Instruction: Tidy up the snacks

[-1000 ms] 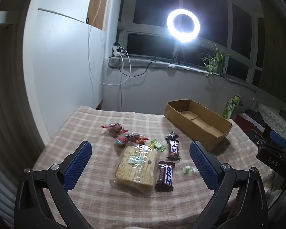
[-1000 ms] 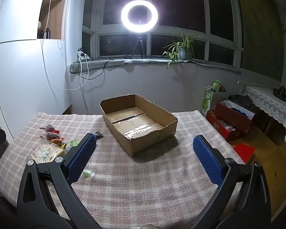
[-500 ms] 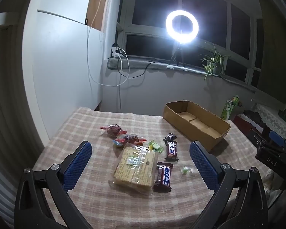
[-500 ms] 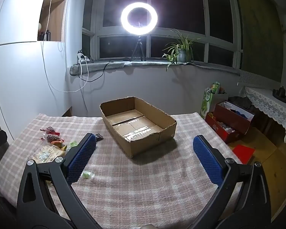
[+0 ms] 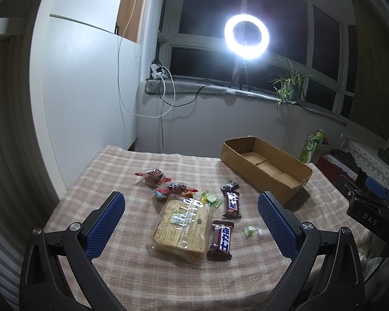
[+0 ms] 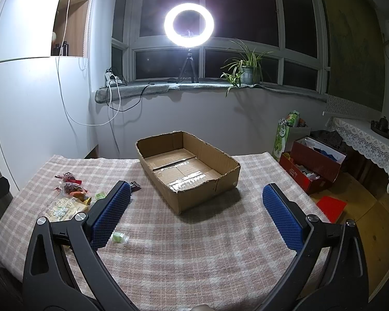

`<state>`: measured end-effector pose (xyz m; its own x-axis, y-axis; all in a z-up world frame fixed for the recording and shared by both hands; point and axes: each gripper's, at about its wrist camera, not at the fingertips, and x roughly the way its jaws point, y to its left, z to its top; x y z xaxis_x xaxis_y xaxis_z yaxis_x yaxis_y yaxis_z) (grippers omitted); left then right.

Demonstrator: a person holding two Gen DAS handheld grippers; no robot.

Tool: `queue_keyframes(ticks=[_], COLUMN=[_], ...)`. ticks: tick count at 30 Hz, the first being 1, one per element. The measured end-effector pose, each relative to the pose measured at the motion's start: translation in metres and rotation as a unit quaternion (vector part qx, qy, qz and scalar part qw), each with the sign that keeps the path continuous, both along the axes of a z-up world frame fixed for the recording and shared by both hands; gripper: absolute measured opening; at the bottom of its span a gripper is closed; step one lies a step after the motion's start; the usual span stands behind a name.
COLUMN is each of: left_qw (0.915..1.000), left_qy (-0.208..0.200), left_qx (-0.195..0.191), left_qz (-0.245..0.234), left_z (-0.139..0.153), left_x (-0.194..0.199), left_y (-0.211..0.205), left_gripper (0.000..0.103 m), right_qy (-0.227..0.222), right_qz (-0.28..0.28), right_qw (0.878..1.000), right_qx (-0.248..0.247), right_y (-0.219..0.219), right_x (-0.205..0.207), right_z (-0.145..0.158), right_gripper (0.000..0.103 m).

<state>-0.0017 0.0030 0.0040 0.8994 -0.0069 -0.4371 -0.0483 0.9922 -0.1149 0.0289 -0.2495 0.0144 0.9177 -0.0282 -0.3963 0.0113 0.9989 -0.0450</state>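
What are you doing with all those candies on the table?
A person is about to tidy snacks with a handheld gripper in each hand. The left gripper hovers open over the cracker pack and chocolate bars. The right gripper is open too, facing the cardboard box, which has nothing in it. All the snacks lie on the checked tablecloth.

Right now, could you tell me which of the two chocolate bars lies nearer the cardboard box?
The farther chocolate bar, beside the small dark candy; the other bar lies closer to the camera.
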Motion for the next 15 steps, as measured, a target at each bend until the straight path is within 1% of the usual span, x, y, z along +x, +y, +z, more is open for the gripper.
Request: queue_keyframes(ticks=[15], left_qw=[1.0], left_qy=[0.002], left_qx=[-0.006], left_qz=[-0.003], left_z=[-0.0016], left_x=[0.0012], left_y=[0.0006], left_gripper=[0.102], right_qy=[0.001], right_qz=[0.0], right_qw=[1.0], right_qx=[0.002], right_y=[0.0], right_x=[0.0005], right_z=[-0.001], right_gripper=[0.103])
